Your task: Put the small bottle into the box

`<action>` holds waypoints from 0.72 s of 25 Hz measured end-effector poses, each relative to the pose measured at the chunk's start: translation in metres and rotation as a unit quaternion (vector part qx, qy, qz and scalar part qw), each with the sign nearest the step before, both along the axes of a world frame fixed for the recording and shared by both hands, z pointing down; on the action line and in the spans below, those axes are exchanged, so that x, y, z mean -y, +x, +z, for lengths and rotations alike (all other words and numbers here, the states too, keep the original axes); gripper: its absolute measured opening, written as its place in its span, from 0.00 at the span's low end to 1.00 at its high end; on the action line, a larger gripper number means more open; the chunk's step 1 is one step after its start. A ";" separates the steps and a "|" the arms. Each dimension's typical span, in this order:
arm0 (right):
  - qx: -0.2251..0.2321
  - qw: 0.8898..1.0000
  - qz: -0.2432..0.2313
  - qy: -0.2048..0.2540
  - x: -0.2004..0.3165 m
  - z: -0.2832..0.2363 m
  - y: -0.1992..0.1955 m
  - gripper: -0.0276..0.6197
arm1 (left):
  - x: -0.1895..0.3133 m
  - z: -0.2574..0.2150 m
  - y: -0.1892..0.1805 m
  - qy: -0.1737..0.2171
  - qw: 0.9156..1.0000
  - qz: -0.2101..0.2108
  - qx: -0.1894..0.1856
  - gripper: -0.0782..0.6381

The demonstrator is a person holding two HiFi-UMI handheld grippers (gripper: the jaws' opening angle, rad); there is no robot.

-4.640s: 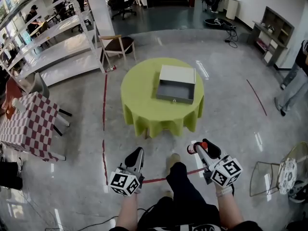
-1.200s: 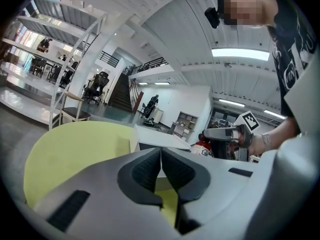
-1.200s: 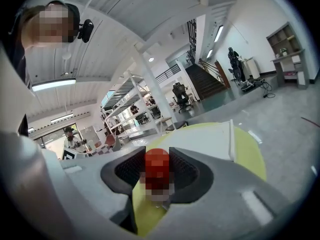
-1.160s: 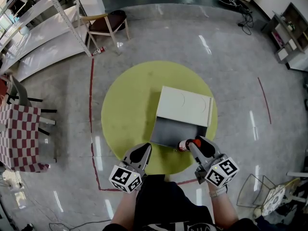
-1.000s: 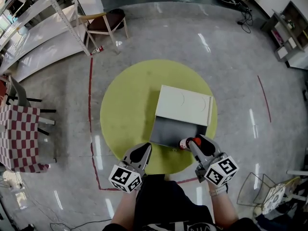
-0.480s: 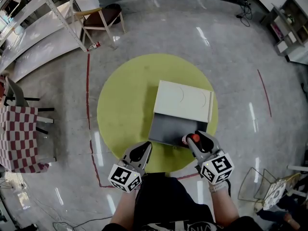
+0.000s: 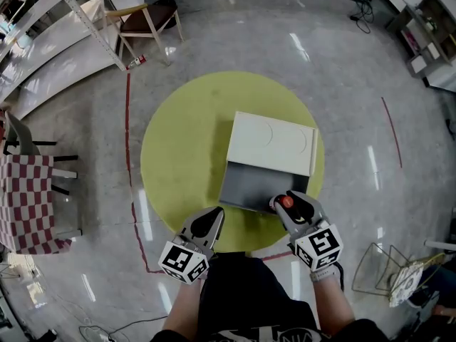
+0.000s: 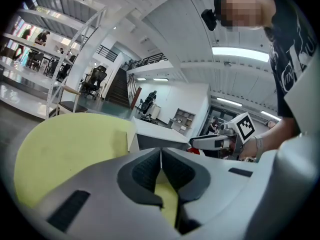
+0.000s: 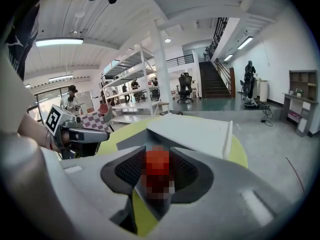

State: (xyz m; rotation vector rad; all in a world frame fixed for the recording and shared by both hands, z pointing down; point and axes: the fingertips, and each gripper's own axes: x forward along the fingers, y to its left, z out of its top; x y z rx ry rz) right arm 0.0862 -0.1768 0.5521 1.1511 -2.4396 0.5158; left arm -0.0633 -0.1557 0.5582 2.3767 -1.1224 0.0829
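A small bottle with a red cap (image 7: 285, 202) is clamped between the jaws of my right gripper (image 7: 286, 204). It hangs over the near right corner of the open grey box (image 7: 251, 186), whose cream lid (image 7: 273, 142) lies flat behind it. The box stands on a round yellow-green table (image 7: 178, 155). In the right gripper view the red cap (image 9: 157, 165) fills the gap of the right gripper (image 9: 157, 159), with the lid (image 9: 192, 129) beyond. My left gripper (image 7: 211, 216) hovers shut and empty at the table's near edge, left of the box. The left gripper (image 8: 161, 156) shows its pads pressed together.
A wooden chair (image 7: 146, 16) and white shelving (image 7: 43, 38) stand at the far left. A checkered table (image 7: 25, 198) is on the left. Red tape (image 7: 130, 155) runs along the floor left of the round table. A wire stool (image 7: 385, 273) is at the lower right.
I have walked up to the table. In the last second my right gripper carried the bottle forward from the box's front edge to over its near right corner. The left gripper stayed shut.
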 end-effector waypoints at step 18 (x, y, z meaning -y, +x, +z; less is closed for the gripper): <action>-0.005 0.999 -0.028 0.016 -0.013 -0.002 -0.011 0.28 | -0.011 0.000 -0.004 0.004 1.000 -0.010 -0.004 0.13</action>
